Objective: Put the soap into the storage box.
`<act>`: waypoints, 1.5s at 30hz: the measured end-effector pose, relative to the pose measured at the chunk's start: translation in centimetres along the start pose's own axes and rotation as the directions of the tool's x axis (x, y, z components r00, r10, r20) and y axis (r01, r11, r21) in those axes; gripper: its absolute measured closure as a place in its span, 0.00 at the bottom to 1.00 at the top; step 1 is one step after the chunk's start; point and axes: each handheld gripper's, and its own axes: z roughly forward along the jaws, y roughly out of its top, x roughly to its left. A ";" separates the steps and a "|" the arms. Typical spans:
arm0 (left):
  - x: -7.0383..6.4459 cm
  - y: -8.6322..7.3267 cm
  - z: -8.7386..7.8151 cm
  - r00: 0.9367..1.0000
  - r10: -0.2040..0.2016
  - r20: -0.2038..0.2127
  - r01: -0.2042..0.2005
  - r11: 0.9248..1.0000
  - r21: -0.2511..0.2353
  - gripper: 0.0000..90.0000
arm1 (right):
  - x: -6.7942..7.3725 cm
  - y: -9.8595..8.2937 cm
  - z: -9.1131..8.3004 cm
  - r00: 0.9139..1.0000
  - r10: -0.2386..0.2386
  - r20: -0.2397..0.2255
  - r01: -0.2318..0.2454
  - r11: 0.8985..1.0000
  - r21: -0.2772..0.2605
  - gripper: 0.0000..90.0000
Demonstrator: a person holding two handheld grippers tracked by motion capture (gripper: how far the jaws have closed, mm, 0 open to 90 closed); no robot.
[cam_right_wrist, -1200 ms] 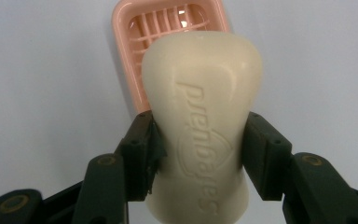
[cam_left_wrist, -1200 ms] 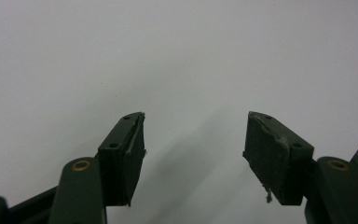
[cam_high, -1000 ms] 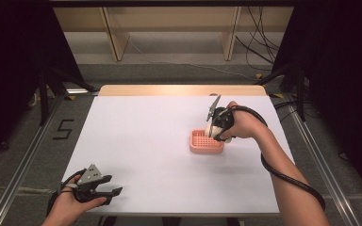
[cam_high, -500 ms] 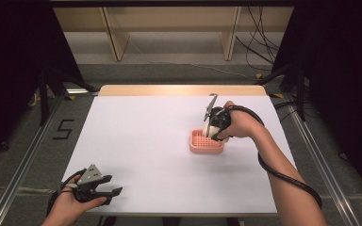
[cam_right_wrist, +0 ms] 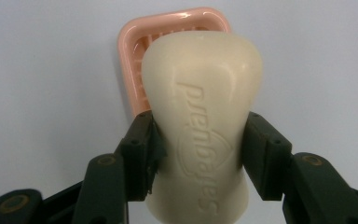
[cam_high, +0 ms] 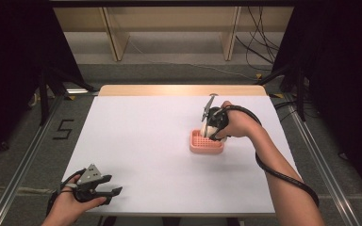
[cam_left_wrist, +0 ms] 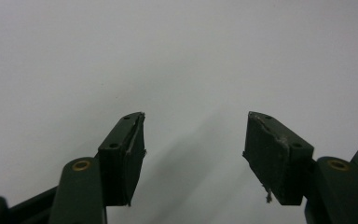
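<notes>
A cream bar of soap (cam_right_wrist: 203, 121) with embossed lettering is clamped at its waist between the jaws of my right gripper (cam_right_wrist: 198, 144). It hangs just above a pink slotted soap dish (cam_right_wrist: 135, 51) on the white table. From the high view the right gripper (cam_high: 210, 126) points down over the far edge of the soap dish (cam_high: 206, 143), with the soap (cam_high: 208, 128) pale under the hand. My left gripper (cam_high: 104, 188) lies near the table's front left edge. Its jaws (cam_left_wrist: 193, 154) stand wide apart over bare white table, holding nothing.
The white table top (cam_high: 146, 136) has a wooden strip (cam_high: 179, 90) along its far edge. Metal rails (cam_high: 23, 160) run along both sides on the grey floor. A black cable (cam_high: 283, 176) trails from the right gripper along the forearm.
The right gripper has shifted slightly toward the far edge of the soap dish and tilted, with the soap held in it. The left gripper has stayed where it was.
</notes>
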 end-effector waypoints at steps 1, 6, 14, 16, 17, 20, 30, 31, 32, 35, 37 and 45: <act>0.0 0.0 0.0 1.000 -0.001 0.001 0.001 1.000 0.000 0.42 | -0.2 0.0 0.1 0.999 -0.032 0.001 0.032 0.999 -0.008 0.56; 0.0 0.0 0.0 1.000 0.000 0.001 0.000 1.000 0.001 0.42 | 0.0 0.1 0.2 1.000 -0.014 -0.007 0.014 1.000 0.002 0.56; 0.0 0.0 0.0 1.000 0.000 0.001 0.000 1.000 0.000 0.42 | -0.1 0.4 0.5 0.999 -0.034 -0.007 0.034 0.999 -0.005 0.56; 0.1 0.0 -0.1 1.000 0.017 0.009 -0.017 1.000 0.016 0.42 | 0.2 0.4 0.5 1.000 -0.003 -0.002 0.003 1.000 0.012 0.56; 0.1 0.0 -0.1 1.000 0.007 0.005 -0.007 1.000 0.008 0.42 | 0.1 0.4 0.6 1.000 -0.009 -0.006 0.009 1.000 0.010 0.56; 0.0 0.0 0.0 1.000 -0.006 0.003 0.006 1.000 -0.005 0.42 | 0.1 0.5 0.7 1.000 -0.022 -0.006 0.022 1.000 0.007 0.56; -0.1 0.0 0.0 1.000 -0.022 0.003 0.022 1.000 -0.004 0.42 | 0.1 0.7 1.3 0.999 -0.037 -0.014 0.037 0.999 0.014 0.56; -0.1 0.0 0.0 1.000 -0.023 0.004 0.023 1.000 -0.004 0.42 | 0.1 0.8 1.4 0.999 -0.041 -0.009 0.041 0.999 0.012 0.56; -0.1 0.0 0.0 1.000 -0.023 0.004 0.023 1.000 -0.004 0.42 | 0.1 0.8 1.4 0.999 -0.040 -0.012 0.040 0.999 0.014 0.56; -0.1 0.0 0.0 1.000 -0.019 0.004 0.019 1.000 -0.003 0.42 | 0.3 0.9 1.4 1.000 -0.024 -0.002 0.024 0.999 0.021 0.56; 0.0 0.0 0.0 1.000 -0.004 0.002 0.004 1.000 -0.004 0.42 | 0.3 0.9 1.5 1.000 -0.022 -0.009 0.023 1.000 0.017 0.56; -0.1 0.0 0.0 1.000 -0.022 0.011 0.022 1.000 -0.005 0.42 | -0.1 1.0 2.0 0.997 -0.069 -0.022 0.069 0.998 0.004 0.56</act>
